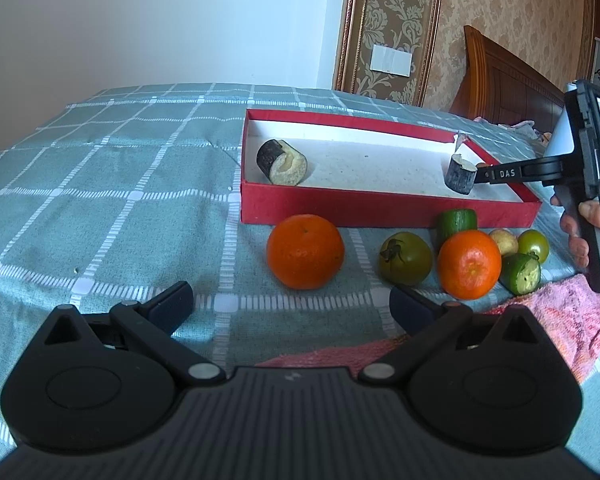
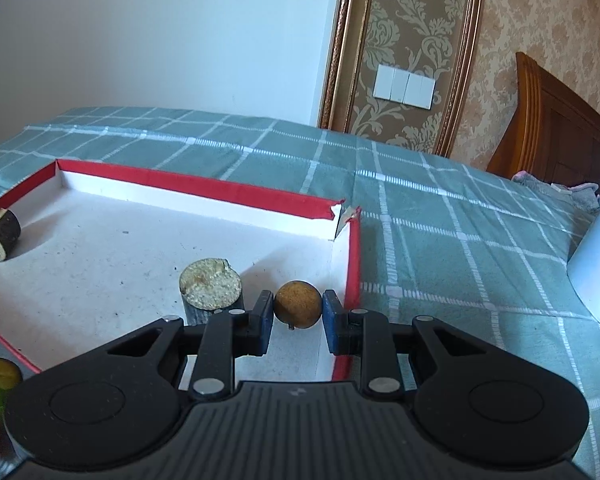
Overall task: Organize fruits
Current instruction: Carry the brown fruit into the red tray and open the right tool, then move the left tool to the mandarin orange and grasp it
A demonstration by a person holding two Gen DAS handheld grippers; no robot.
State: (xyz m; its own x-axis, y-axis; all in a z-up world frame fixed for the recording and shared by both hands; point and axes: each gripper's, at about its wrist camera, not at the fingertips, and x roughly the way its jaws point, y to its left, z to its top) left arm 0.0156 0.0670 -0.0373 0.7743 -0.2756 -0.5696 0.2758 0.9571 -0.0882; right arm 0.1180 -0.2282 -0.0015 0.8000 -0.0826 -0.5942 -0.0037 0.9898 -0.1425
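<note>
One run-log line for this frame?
right gripper: shut on brown fruit, over red box | left gripper: open, empty | oranges outside

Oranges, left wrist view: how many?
2. Both lie on the bedspread in front of the red box: one orange near its left end, the other orange among the green tomatoes. More may be hidden.

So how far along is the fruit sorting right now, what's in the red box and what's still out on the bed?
Done: two dark cut pieces sit in the red box. In hand: the right gripper holds a small brown round fruit over the box's right end. Left: two oranges, green tomatoes and cucumber pieces in front of the box.
</note>
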